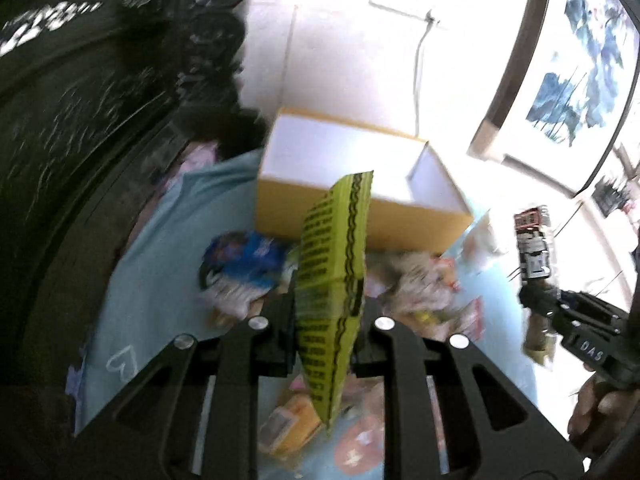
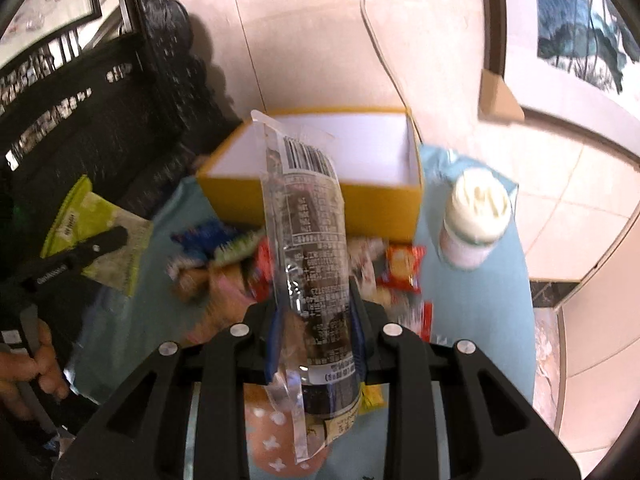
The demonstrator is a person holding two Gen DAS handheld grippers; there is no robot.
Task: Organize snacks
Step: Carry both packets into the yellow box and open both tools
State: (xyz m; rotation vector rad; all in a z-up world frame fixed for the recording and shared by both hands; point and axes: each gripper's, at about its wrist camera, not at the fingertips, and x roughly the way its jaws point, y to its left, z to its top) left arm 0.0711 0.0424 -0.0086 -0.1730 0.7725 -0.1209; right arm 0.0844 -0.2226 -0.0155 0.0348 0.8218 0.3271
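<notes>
1. Where the tabletop (image 2: 472, 296) lies under its pale blue cloth, its left edge runs beside a dark carved piece of furniture (image 2: 120, 128), leaving little room on that side.
2. Left gripper (image 1: 326, 312): fingers closed flat on a yellow-green snack packet (image 1: 334, 264), held clear above the tabletop, one end rising toward the box and the other hanging below the fingers. The right wrist view shows the same gripper at the far left, a hand (image 2: 44, 368) on its handle.
3. Blue snack bag (image 1: 244, 264): lying on the cloth just left of the held packet, near the box's front wall.
4. Yellow box (image 2: 320, 196): open-topped, white inside, nothing visible in it; set at the far edge of the tabletop against the wall. Its mouth is unobstructed from above.
5. Loose snack pile (image 2: 400, 268): red, orange and mixed wrappers crowded between the box front and the grippers; blurred, individual items unclear.
6. Right gripper (image 2: 316, 320): fingers part-closed, pressing both sides of a clear-wrapped dark snack (image 2: 312, 240), upright, printed label and barcode facing the camera, lifted above the pile.
7. White-lidded jar (image 2: 476, 216): standing right of the box, near the tabletop's right edge, apart from the pile.
8. Tiled floor (image 2: 568, 216): open beyond the right edge.
</notes>
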